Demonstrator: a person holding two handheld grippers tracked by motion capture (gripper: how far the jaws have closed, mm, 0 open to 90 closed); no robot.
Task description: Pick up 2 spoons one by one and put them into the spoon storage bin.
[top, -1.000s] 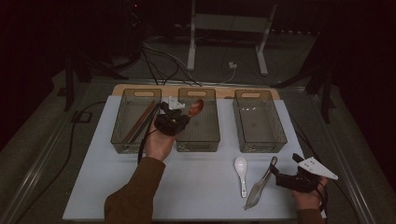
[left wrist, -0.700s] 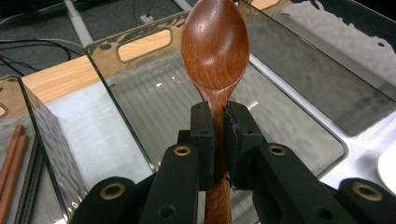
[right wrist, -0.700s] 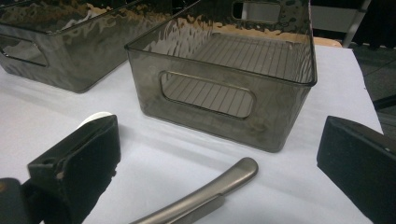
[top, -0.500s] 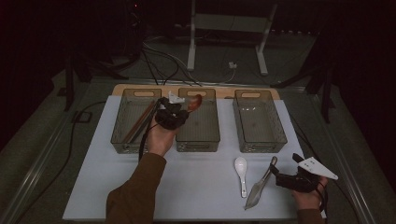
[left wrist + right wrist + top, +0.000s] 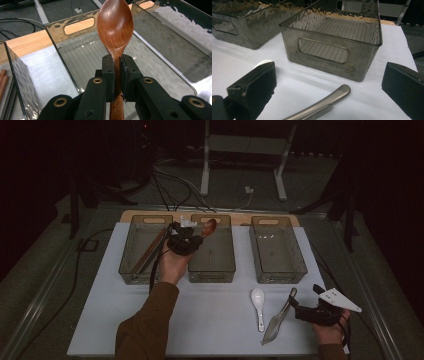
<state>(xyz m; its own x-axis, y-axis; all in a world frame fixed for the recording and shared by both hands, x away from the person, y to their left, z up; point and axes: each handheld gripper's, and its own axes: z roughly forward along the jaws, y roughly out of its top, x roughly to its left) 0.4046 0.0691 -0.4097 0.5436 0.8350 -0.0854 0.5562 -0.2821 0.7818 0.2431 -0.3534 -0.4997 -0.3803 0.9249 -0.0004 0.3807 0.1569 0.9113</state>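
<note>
My left gripper point(image 5: 192, 236) is shut on the handle of a brown wooden spoon point(image 5: 209, 226), held above the far left corner of the middle clear bin point(image 5: 212, 270). In the left gripper view the pads point(image 5: 108, 75) clamp the spoon point(image 5: 115, 22) just below its bowl, which points forward over the bin point(image 5: 82, 52). My right gripper point(image 5: 300, 310) rests at the near right of the table with its jaws wide open. A grey metal utensil point(image 5: 329, 102) lies between and ahead of them, its handle end towards the right bin point(image 5: 332, 50).
Three clear bins stand in a row; the left bin point(image 5: 131, 265) holds brown chopsticks point(image 5: 150, 251), and the right bin point(image 5: 277, 270) has nothing visible in it. A white ceramic spoon point(image 5: 258, 301) lies beside the metal utensil point(image 5: 277, 320) on the white mat. Cables run behind the table.
The left hand has carried the wooden spoon slightly farther back over the bins. The right hand has stayed where it was.
</note>
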